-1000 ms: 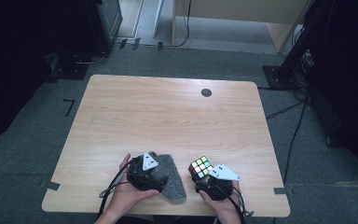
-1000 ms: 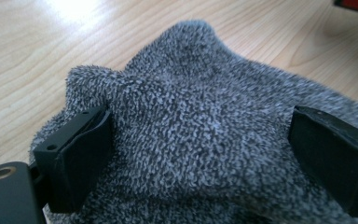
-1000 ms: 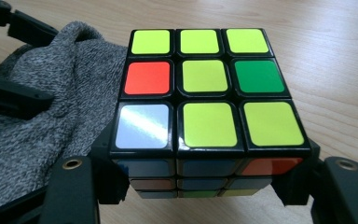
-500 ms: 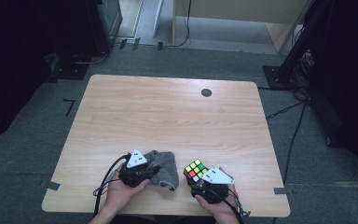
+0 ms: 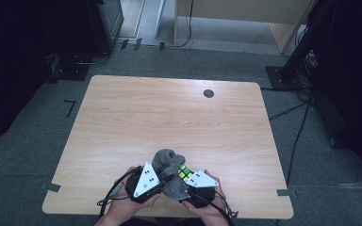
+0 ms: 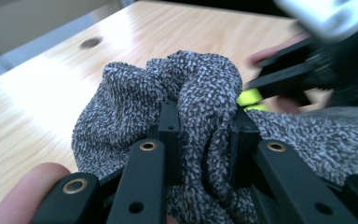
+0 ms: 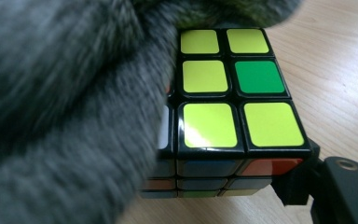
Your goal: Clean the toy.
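1. Left tongs (image 6: 205, 140) are pinching a fold of the grey knitted cloth (image 6: 200, 93), jaws having just been closing on it.
2. Right tongs (image 5: 188, 181) are gripping the puzzle cube (image 7: 228, 107) at the near edge of the desk (image 5: 169, 117).
3. Progress: the cloth is draping over the cube's left side and top; yellow and green stickers are showing uncovered, so the wiping or covering probably is only beginning.
4. Writing: none readable on cube, cloth or desk.

A wooden table (image 5: 169, 117) (with a dark round hole (image 5: 209, 93) near its far edge) stands on grey carpet (image 5: 37, 146).
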Action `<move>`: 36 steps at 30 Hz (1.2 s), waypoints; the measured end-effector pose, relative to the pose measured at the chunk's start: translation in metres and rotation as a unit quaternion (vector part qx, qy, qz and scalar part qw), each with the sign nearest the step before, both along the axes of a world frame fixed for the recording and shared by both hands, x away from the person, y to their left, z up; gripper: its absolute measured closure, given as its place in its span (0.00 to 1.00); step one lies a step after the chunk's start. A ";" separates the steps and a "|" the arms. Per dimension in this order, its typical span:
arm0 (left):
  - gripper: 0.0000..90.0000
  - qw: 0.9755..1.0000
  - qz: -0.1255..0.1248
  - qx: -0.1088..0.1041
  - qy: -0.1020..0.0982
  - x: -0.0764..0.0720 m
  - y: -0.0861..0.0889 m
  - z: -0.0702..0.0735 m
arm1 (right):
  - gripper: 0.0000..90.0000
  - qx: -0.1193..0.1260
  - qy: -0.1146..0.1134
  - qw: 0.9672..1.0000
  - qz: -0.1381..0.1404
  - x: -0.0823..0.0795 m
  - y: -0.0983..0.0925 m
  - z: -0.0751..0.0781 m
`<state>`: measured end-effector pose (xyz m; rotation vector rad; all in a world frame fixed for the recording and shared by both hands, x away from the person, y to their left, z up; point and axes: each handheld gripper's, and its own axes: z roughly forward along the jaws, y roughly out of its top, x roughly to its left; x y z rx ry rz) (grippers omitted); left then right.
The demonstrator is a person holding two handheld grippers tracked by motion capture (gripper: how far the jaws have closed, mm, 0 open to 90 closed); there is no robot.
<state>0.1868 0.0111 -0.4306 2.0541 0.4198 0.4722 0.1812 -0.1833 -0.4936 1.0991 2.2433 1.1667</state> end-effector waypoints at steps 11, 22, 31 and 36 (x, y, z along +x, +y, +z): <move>0.78 0.999 0.025 -0.021 0.035 0.014 0.011 0.000 | 0.38 -0.012 -0.033 0.999 0.004 -0.007 0.008 0.004; 0.78 0.998 0.000 -0.036 0.049 0.014 0.008 0.001 | 0.38 -0.002 -0.053 0.998 0.021 -0.012 0.009 0.004; 0.78 1.000 -0.014 -0.011 0.006 -0.003 -0.006 0.003 | 0.38 -0.004 -0.066 0.998 0.023 -0.015 0.011 0.006; 0.78 0.997 0.066 -0.030 0.027 0.018 0.019 0.005 | 0.38 0.001 -0.072 0.997 0.017 -0.016 0.006 0.010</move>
